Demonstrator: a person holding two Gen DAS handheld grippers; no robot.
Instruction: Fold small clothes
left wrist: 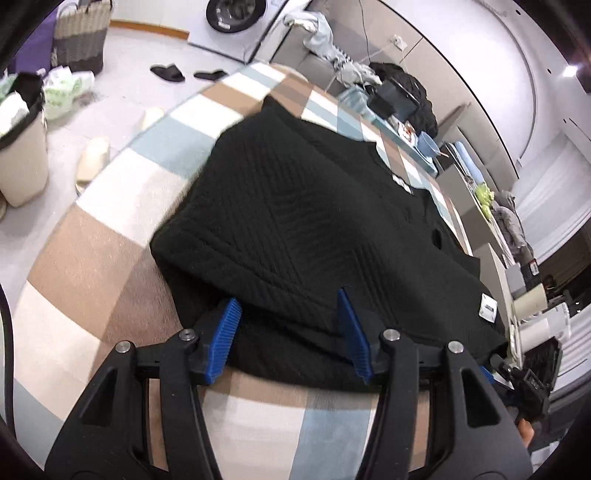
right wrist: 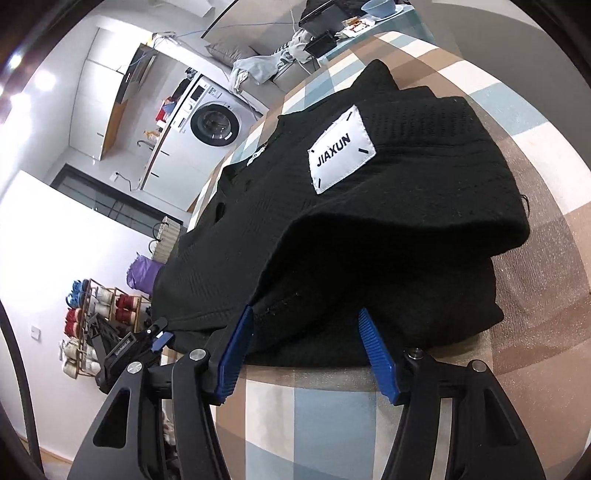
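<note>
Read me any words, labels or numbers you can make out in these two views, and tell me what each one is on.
"JIAXUN": on the white patch sewn to the black garment.
Small white tag at the garment's edge: print too small to read.
White neck label: blurred, unreadable.
Washing machine panel: markings too small to read.

both grippers (left wrist: 286,334) (right wrist: 306,347) angled downward, jaws parted.

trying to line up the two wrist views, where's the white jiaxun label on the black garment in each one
Left wrist view: white rectangular cloth label at far right, on the black ribbed knit garment, small and seen edge-on.
Right wrist view: same label upper centre, large, text readable.
Shared landmark: white front-loading washing machine.
</note>
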